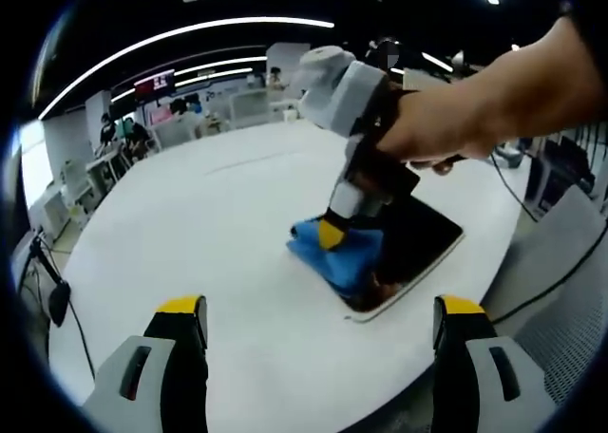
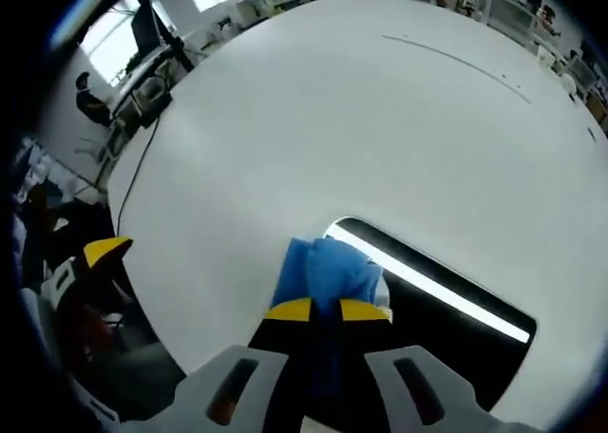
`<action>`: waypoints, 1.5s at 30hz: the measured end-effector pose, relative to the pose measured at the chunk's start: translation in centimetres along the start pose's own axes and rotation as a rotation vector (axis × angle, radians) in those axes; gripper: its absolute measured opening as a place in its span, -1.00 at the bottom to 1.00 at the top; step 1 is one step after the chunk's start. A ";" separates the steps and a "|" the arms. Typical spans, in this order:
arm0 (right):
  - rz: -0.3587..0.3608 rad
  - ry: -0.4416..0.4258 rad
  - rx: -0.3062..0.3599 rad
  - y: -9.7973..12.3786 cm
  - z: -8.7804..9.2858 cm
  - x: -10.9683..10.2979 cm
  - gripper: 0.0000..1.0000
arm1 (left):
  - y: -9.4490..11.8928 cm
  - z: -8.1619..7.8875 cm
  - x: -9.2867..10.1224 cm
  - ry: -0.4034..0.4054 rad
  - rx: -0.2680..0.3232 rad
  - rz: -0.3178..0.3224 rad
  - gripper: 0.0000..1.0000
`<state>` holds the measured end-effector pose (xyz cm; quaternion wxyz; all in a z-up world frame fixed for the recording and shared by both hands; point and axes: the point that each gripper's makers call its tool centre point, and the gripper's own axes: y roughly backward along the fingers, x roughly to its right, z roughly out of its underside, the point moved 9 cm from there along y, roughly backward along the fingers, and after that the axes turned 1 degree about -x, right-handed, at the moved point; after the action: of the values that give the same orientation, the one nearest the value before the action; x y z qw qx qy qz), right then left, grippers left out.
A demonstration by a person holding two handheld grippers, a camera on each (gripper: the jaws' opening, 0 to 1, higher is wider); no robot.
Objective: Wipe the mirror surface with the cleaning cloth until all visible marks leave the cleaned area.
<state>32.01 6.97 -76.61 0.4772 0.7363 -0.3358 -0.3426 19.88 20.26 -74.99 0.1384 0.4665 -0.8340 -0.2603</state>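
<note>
Two grippers are in play, and only one is working. The right gripper [image 2: 326, 310] is clamped narrowly on the blue cleaning cloth [image 2: 328, 267], which is bunched between its yellow-tipped jaws and pressed down at one end of the mirror [image 2: 446, 324]. The mirror is lying flat on the white table [image 2: 313, 110], near its edge, with a ceiling light reflected in its dark glass as a bright strip. In the left gripper view the same scene is seen from the side: the right gripper [image 1: 334, 232] is held from above by a hand [image 1: 432, 129], and the cloth [image 1: 332, 253] is draped over the mirror's [image 1: 418, 238] nearer end. The left gripper [image 1: 323, 314] is held wide, with nothing between its jaws, well apart from the mirror.

Wiping is judged to be the step in hand, with most of the glass yet to be covered. Marks cannot be made out on the surface at this size. For a good pass, the cloth is best kept flat under steady, light pressure and drawn along the length of the glass in overlapping strokes, so that no band is skipped. Since the mirror is not braced, it could be pushed towards the table edge by a hard stroke.
</note>
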 end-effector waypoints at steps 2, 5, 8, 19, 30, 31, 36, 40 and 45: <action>-0.004 0.013 0.002 0.2 0.4 -0.2 -0.95 | 0.2 -0.2 -0.2 -0.016 0.011 -0.023 0.99; -0.002 0.023 0.006 0.1 0.3 -0.2 -0.95 | 0.1 -0.2 0.0 -0.018 0.010 -0.010 0.99; -0.011 0.022 -0.002 -0.2 0.0 0.1 -0.95 | 0.1 -0.1 -0.2 -0.009 0.008 -0.018 0.99; -0.033 0.041 0.013 -0.5 0.0 0.5 -0.95 | 0.0 0.1 -0.2 -0.005 -0.001 -0.011 0.99; -0.028 0.043 0.025 0.6 1.3 1.4 -0.95 | 0.0 0.2 -0.2 0.025 -0.002 -0.007 0.99; -0.029 0.041 0.026 0.6 1.4 1.6 -0.95 | 0.0 0.2 -0.2 0.030 -0.005 -0.005 0.99; -0.028 0.046 0.035 0.5 1.7 2.5 -0.95 | 0.0 0.1 -0.3 0.034 0.016 -0.006 0.99; -0.025 0.044 0.036 0.7 2.1 3.2 -0.95 | 0.1 0.0 -0.1 0.027 0.010 -0.004 0.99; -0.025 0.036 0.038 0.7 2.5 4.0 -0.95 | 0.2 0.0 -0.1 0.024 0.008 0.000 0.99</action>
<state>31.97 2.30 -77.42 0.4648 0.7553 -0.3242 -0.3291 19.82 20.40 -74.89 0.1465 0.4701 -0.8332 -0.2515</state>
